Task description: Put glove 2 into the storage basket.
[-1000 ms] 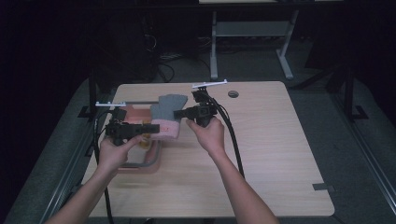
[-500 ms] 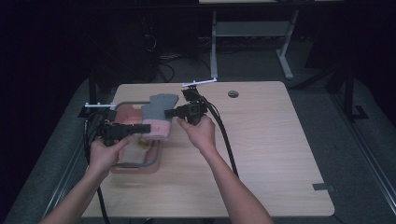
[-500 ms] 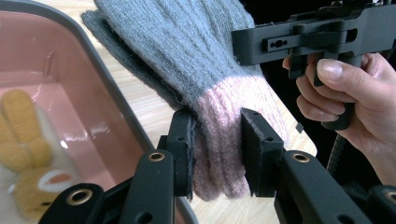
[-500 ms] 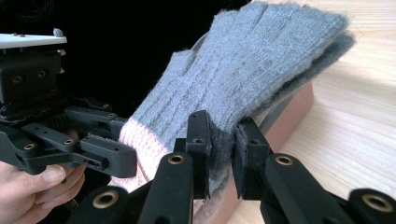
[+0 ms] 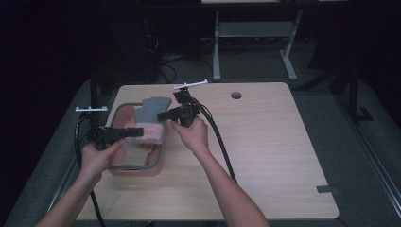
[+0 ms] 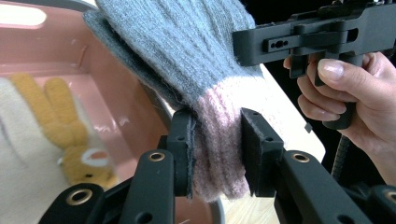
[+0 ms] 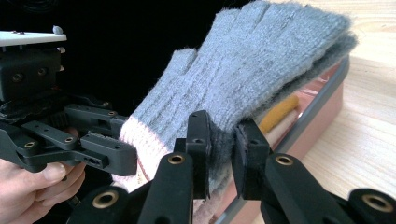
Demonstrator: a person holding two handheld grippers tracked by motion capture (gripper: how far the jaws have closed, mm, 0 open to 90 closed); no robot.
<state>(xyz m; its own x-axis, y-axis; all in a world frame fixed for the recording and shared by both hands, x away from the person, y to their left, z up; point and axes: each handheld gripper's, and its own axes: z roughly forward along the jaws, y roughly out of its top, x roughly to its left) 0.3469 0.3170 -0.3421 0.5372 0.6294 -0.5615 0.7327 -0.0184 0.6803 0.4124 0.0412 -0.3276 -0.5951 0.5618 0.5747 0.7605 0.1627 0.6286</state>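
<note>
1. Gloves [image 5: 150,119], grey knit with pink cuffs and stacked as a pair, hang between your two grippers above a pink basket [image 5: 156,163] at the table's [image 5: 265,156] left side.
2. Your left gripper [image 6: 217,154] is clamped on the pink cuff.
3. Your right gripper [image 7: 222,151] is clamped on the grey edge of the gloves.
4. Inside the basket lies a cream cloth with a yellow rabbit [image 6: 70,135].
</note>
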